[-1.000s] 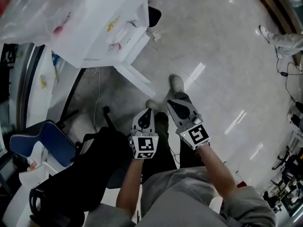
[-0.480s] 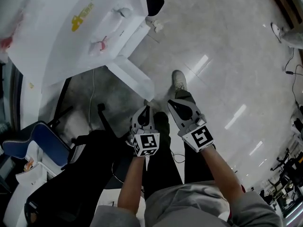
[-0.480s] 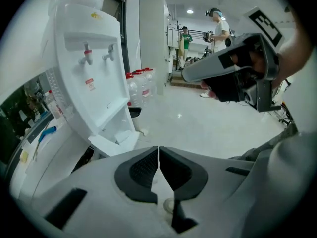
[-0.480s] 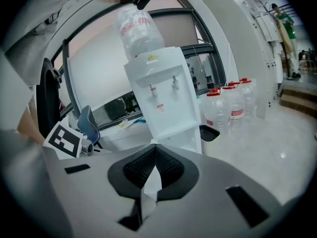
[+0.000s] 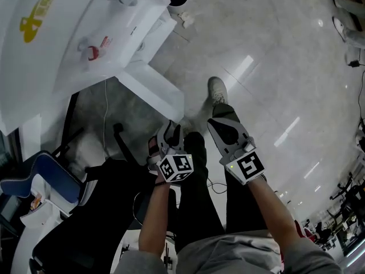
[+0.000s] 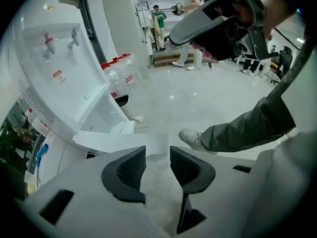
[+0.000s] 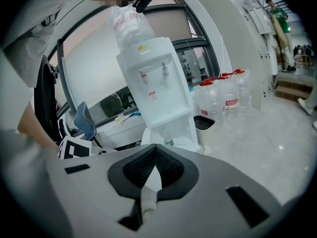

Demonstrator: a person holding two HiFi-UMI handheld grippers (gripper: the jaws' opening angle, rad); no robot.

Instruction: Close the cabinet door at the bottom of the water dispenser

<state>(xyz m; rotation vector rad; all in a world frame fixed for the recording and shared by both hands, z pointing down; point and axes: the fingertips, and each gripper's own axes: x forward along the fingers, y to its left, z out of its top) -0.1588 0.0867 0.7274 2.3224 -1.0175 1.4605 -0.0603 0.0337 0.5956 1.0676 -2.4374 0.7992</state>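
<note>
The white water dispenser (image 5: 68, 33) stands at the upper left of the head view. Its bottom cabinet door (image 5: 154, 93) swings out toward me. My left gripper (image 5: 171, 128) hangs just below the door's free end, apart from it. Its jaws have just been opening and stand open, with nothing between them. In the left gripper view the door (image 6: 121, 142) lies just beyond the left gripper (image 6: 157, 160). My right gripper (image 5: 217, 123) is shut and empty, to the right of the door. In the right gripper view the right gripper (image 7: 154, 157) points at the dispenser (image 7: 158, 83).
A blue chair (image 5: 43, 178) and a black chair (image 5: 97, 210) crowd the left side. Water jugs (image 7: 225, 95) and a small bin (image 7: 203, 125) stand to the right of the dispenser. My shoe (image 5: 215, 90) rests on the glossy floor. People stand far back.
Both grippers have sunk toward the floor. The left gripper's jaws have gone from shut to open. The dispenser and its door fill more of the head view.
</note>
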